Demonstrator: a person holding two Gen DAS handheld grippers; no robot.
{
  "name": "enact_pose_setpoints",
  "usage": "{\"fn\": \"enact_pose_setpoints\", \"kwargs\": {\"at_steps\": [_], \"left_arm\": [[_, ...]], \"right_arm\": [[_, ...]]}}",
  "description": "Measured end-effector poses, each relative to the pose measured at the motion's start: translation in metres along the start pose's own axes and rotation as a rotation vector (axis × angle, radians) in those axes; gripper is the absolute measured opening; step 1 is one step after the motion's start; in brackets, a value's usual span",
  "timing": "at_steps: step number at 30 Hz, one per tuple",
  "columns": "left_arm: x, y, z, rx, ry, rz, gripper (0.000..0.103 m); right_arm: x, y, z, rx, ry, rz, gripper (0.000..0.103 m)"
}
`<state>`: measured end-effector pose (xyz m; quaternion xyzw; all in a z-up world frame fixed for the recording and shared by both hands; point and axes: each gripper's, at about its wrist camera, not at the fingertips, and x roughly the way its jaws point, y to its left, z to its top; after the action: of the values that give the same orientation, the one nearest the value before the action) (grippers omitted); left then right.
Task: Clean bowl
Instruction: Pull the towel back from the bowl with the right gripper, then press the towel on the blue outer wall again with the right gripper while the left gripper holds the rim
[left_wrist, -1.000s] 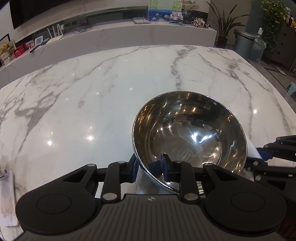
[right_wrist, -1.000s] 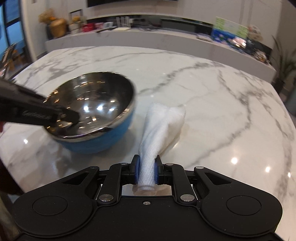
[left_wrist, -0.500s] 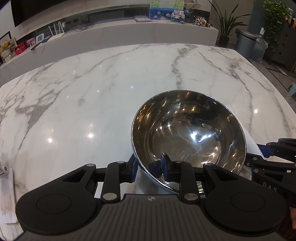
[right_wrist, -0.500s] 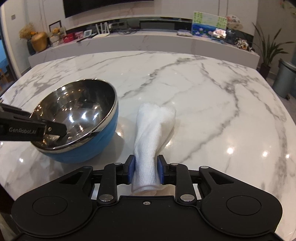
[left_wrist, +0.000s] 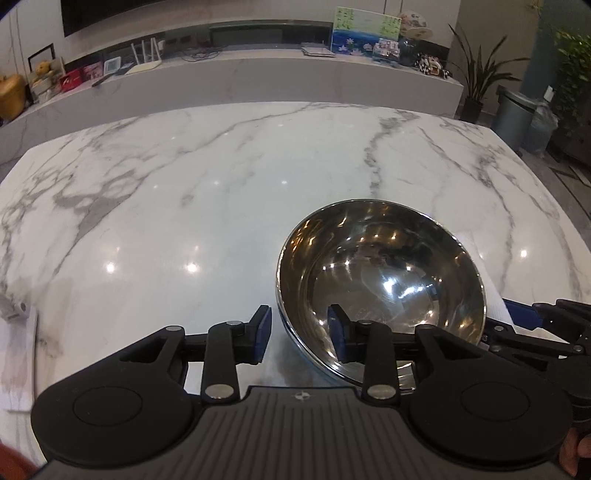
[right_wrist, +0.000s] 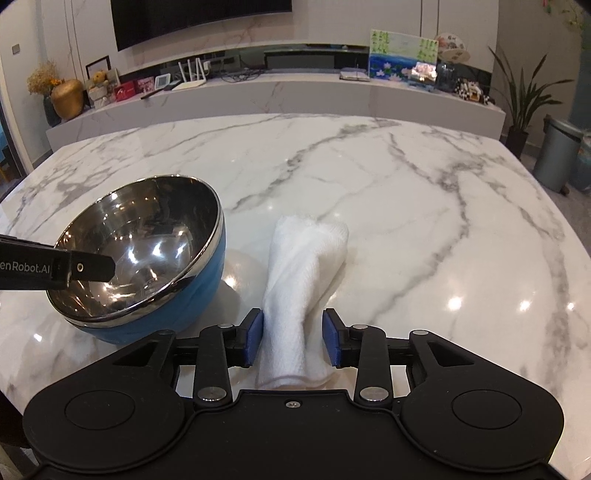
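Observation:
A steel bowl (left_wrist: 380, 280) with a blue outside (right_wrist: 136, 258) rests on the white marble table (left_wrist: 221, 206). My left gripper (left_wrist: 299, 338) is open; its jaws straddle the bowl's near rim, one inside, one outside, without pinching it. A rolled white cloth (right_wrist: 299, 280) lies on the table right of the bowl. My right gripper (right_wrist: 291, 341) is open, its jaws either side of the cloth's near end with a gap on the right. The left gripper's finger shows over the bowl in the right wrist view (right_wrist: 88, 267).
A white paper or cloth (left_wrist: 18, 354) lies at the table's near left edge. A long marble counter (right_wrist: 280, 92) with small items runs behind the table. A grey bin (right_wrist: 557, 155) and plants stand at the far right.
Both grippers opened: the left let go of the bowl's rim and the right let go of the cloth. The bowl and cloth now rest on the table.

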<state>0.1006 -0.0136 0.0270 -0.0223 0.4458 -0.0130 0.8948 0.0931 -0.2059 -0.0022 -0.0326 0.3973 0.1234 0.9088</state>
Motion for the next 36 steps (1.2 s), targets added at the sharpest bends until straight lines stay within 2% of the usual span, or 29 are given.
{"fn": "enact_pose_setpoints", "kwargs": {"at_steps": [3, 6, 10, 14, 15, 19, 27, 31, 36], "left_arm": [[0.0, -0.001, -0.001, 0.007, 0.001, 0.005, 0.032], [0.0, -0.002, -0.001, 0.019, 0.008, 0.01, 0.027], [0.001, -0.005, -0.002, 0.046, 0.012, 0.008, 0.024], [0.002, -0.005, -0.002, 0.054, 0.008, 0.005, 0.021], [0.002, -0.005, -0.001, 0.054, 0.007, 0.003, 0.02], [0.006, -0.007, 0.003, 0.058, 0.008, 0.005, 0.019], [0.006, 0.0, 0.004, 0.022, 0.011, 0.004, 0.021], [0.004, 0.007, 0.002, -0.032, 0.036, -0.004, 0.032], [0.002, 0.007, -0.001, -0.045, 0.048, -0.01, 0.033]], "right_arm": [[-0.001, 0.001, 0.0, -0.013, -0.012, 0.003, 0.032], [-0.001, 0.002, 0.0, -0.023, -0.019, 0.021, 0.014], [-0.001, 0.005, -0.001, -0.049, -0.023, 0.025, 0.011], [-0.01, 0.004, 0.001, -0.051, -0.08, 0.048, 0.011], [-0.016, 0.002, 0.002, -0.04, -0.108, 0.079, 0.011], [-0.022, 0.003, 0.002, -0.047, -0.133, 0.127, 0.011], [-0.015, 0.013, 0.001, -0.11, -0.072, 0.122, 0.011], [-0.011, 0.018, -0.002, -0.146, -0.032, 0.126, 0.011], [-0.009, 0.023, -0.004, -0.175, -0.014, 0.127, 0.011]]}}
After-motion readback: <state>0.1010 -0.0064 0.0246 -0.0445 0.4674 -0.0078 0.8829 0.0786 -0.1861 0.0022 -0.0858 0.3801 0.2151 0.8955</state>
